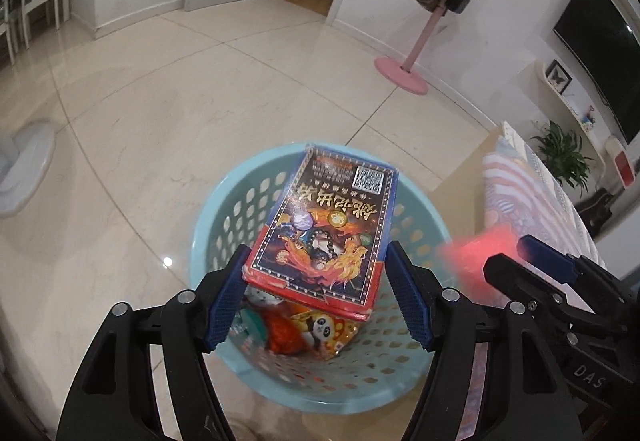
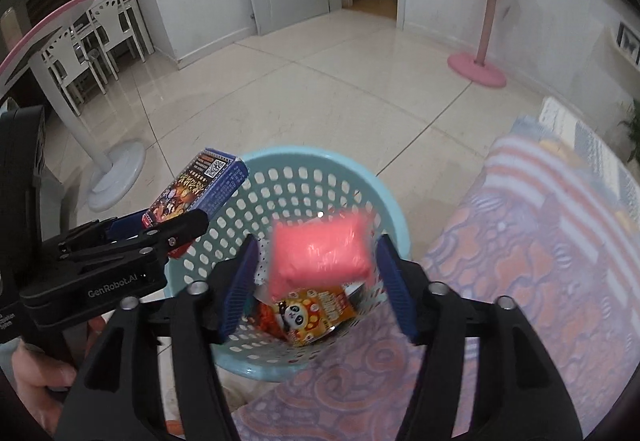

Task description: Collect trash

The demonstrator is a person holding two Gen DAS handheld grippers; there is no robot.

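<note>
A colourful cardboard box [image 1: 326, 229] sits between the pads of my left gripper [image 1: 316, 293], gripped at its near end, above a pale blue perforated basket [image 1: 224, 209]. My right gripper [image 2: 316, 289] is released; a blurred pink packet [image 2: 320, 253] lies loose between its jaws over the basket, where a panda-print wrapper [image 2: 308, 315] lies.

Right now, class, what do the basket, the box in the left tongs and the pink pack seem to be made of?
Basket: moulded plastic, pale blue, glossy, punched with holes.
Box: printed cardboard, with torn, frayed edges.
Pink pack: probably plastic film, judging by its sheen; it is blurred.
</note>
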